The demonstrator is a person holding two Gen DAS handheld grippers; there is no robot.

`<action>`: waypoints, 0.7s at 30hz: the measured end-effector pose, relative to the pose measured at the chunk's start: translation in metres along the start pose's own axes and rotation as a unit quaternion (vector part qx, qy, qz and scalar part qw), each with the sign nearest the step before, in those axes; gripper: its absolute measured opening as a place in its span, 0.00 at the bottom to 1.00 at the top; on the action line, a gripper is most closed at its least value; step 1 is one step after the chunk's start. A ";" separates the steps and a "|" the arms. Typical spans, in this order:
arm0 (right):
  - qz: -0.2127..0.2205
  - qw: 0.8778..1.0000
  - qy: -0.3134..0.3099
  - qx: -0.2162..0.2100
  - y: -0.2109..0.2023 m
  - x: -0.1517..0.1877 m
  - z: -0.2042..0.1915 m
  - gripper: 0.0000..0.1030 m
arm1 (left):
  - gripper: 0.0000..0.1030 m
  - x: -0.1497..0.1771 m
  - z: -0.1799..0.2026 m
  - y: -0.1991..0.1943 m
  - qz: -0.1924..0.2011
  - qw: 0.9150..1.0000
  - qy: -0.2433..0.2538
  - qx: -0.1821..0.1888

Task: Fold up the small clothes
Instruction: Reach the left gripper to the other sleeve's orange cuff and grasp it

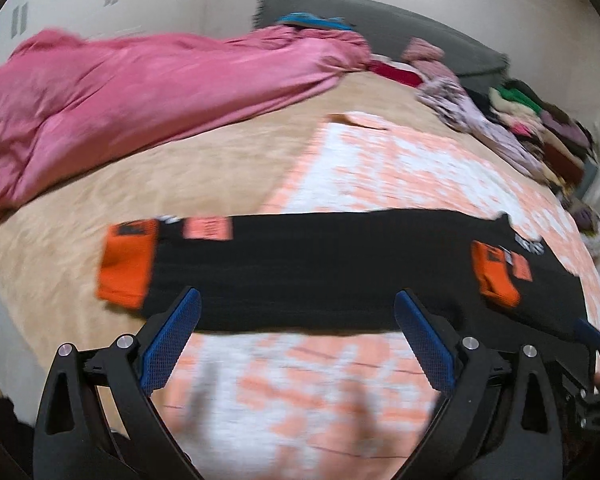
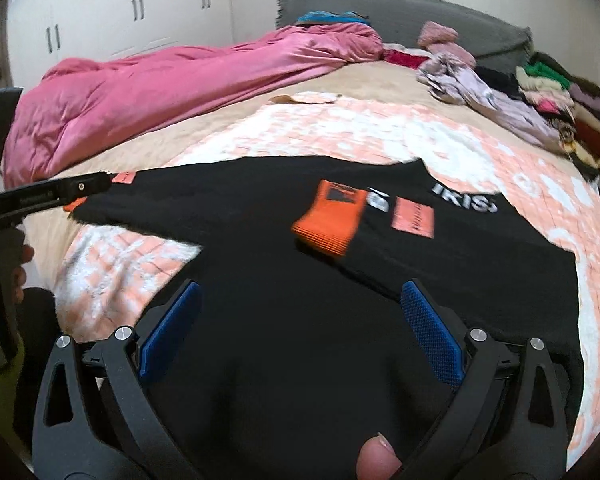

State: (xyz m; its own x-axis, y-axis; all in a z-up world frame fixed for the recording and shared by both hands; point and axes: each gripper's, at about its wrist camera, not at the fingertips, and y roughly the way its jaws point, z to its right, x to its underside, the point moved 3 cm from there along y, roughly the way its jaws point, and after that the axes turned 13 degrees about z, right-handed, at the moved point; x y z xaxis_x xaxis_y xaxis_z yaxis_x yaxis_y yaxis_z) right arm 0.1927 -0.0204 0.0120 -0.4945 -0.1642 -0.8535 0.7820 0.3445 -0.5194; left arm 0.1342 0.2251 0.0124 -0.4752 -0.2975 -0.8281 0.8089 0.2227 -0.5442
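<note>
A black knit garment with orange cuffs (image 2: pixel 340 248) lies spread flat on the peach-and-white patterned blanket (image 1: pixel 380 168) over the bed, sleeves apparently folded inward; further folds seem left to do. The left gripper (image 1: pixel 298 312) and right gripper (image 2: pixel 300 308) both gape wide, blue pads (image 1: pixel 172 344) holding nothing, poised above the garment.

White letters reading "IKIS", with a further character too blurred to tell, stand on the black garment (image 2: pixel 260 240) near its far edge in the right wrist view. The pink tag (image 2: pixel 414 220) beside the orange cuff (image 2: pixel 328 222) carries print too small to read. In the left wrist view all lettering is blurred.
</note>
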 end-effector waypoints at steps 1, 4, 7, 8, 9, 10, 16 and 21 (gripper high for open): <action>-0.001 1.000 -0.003 -0.002 0.002 -0.001 -0.004 0.91 | 0.94 0.000 -0.008 0.000 0.000 1.000 -0.007 -0.006; -0.002 1.000 -0.015 -0.012 0.009 -0.008 -0.026 0.91 | 0.94 -0.001 -0.043 0.001 0.001 0.999 -0.032 -0.035; -0.002 1.000 -0.024 -0.021 0.015 -0.015 -0.042 0.91 | 0.94 -0.001 -0.067 0.001 0.001 0.997 -0.052 -0.049; -0.002 0.999 -0.028 -0.024 0.018 -0.018 -0.049 0.91 | 0.94 0.000 -0.078 0.001 0.002 0.997 -0.060 -0.056; -0.002 0.999 -0.032 -0.026 0.020 -0.020 -0.055 0.91 | 0.94 -0.001 -0.084 0.000 0.003 0.996 -0.065 -0.059; -0.002 0.999 -0.034 -0.027 0.022 -0.022 -0.061 0.91 | 0.94 0.000 -0.093 -0.001 0.006 0.995 -0.072 -0.064; -0.003 0.998 -0.052 -0.046 0.031 -0.033 -0.096 0.91 | 0.93 0.005 -0.121 0.005 0.004 0.992 -0.106 -0.072; -0.002 0.997 -0.060 -0.055 0.034 -0.031 -0.113 0.91 | 0.77 0.015 -0.136 0.019 0.003 0.985 -0.159 -0.064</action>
State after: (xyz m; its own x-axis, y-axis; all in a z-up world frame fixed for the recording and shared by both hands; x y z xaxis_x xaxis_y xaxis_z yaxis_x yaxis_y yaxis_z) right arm 0.1918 0.1006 0.0260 -0.4442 -0.2730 -0.8533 0.7301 0.4417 -0.5214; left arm 0.0956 0.3517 -0.0290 -0.3220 -0.5670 -0.7582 0.7510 0.3346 -0.5692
